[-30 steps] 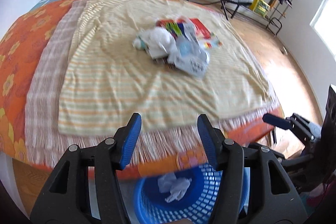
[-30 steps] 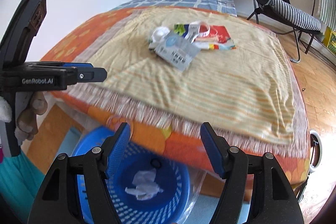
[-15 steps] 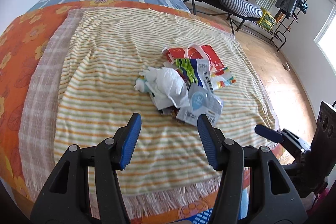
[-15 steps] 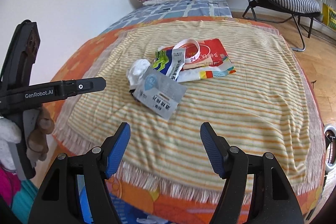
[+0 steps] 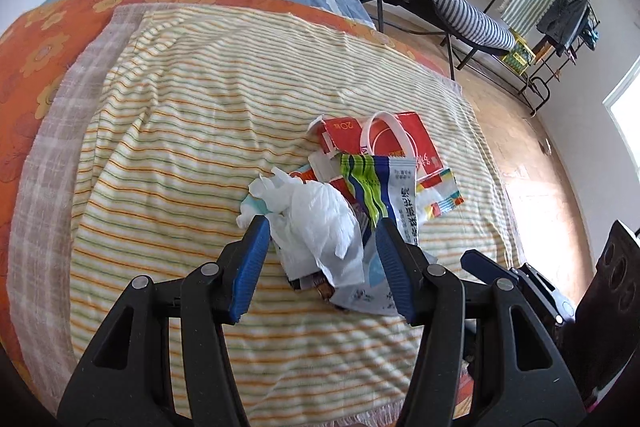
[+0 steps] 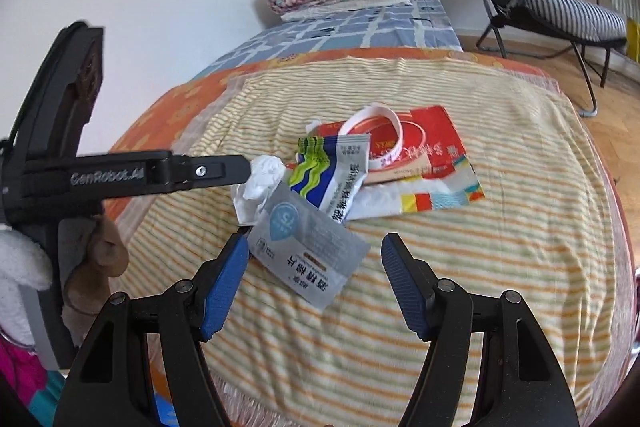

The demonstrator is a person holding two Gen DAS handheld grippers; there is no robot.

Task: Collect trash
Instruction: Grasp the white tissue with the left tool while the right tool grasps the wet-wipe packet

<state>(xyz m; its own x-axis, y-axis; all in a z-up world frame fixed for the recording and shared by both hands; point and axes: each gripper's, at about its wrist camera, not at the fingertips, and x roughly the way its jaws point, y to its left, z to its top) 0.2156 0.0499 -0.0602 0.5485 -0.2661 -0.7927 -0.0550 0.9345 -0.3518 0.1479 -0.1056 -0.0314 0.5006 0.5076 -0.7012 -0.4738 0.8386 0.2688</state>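
1. While both claws stand spread and empty, the trash pile (image 5: 352,195) lies mid-bed on the striped blanket (image 5: 180,131).
2. Left gripper (image 5: 320,259): jaws apart, framing the crumpled white tissue (image 5: 316,223) in its own view, not pinching it. Whether the pads touch it cannot be told.
3. Right gripper (image 6: 316,279): jaws apart, lined up on the grey sachet (image 6: 308,247), which overlaps the tissue.
4. Risk: both claws aim at overlapping pieces; closing together could drag the sachet or knock the fingers together.
5. Risk: tissue is soft and loose, so a shallow pinch may tear off a shred or snag the blanket.
6. Risk: green-blue packet (image 6: 332,175) and red bag (image 6: 420,143) rest atop each other; lifting one may scatter the rest.
7. No bin shows in either view.
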